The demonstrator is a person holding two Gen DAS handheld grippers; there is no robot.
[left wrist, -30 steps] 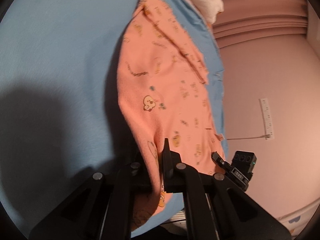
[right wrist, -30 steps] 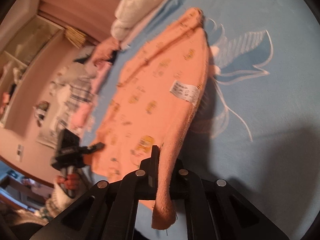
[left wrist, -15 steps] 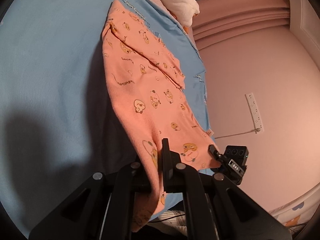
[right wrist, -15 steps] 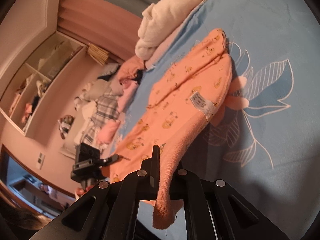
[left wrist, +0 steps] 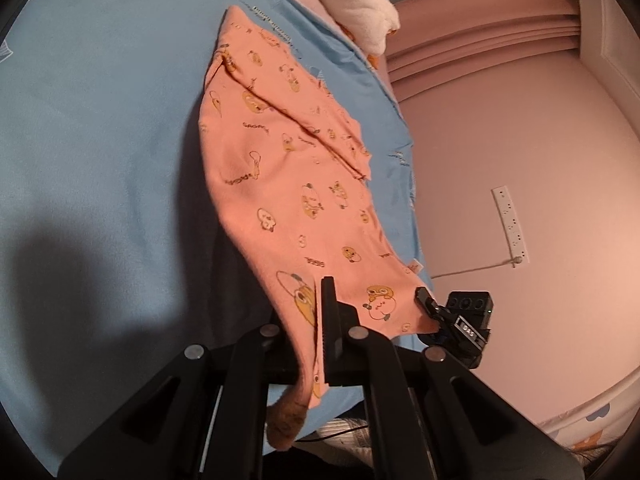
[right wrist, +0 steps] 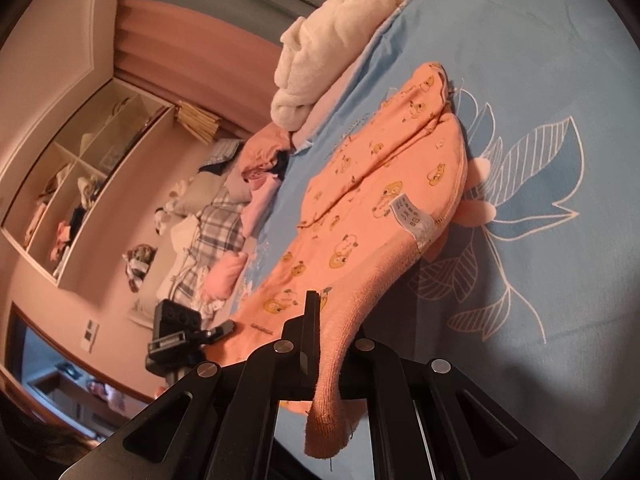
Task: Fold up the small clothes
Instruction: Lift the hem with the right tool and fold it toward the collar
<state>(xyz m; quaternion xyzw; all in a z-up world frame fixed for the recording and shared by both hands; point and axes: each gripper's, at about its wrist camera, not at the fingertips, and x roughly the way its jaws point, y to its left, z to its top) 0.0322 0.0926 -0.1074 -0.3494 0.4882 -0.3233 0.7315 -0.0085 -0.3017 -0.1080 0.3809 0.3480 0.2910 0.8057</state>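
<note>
A: Two grippers hold one garment over the blue bed (left wrist: 100,128). Why stretched like that?

B: Likely to spread it taut before folding. The orange baby garment (left wrist: 280,184) hangs between them, its far end resting on the sheet.

A: And the jaws?

B: The left gripper (left wrist: 320,312) pinches one corner; the right gripper (right wrist: 316,320) is pressed together on the other edge.

A: Any writing?

B: A white care label (right wrist: 412,216) is sewn to the hem, its print too small to read.
</note>
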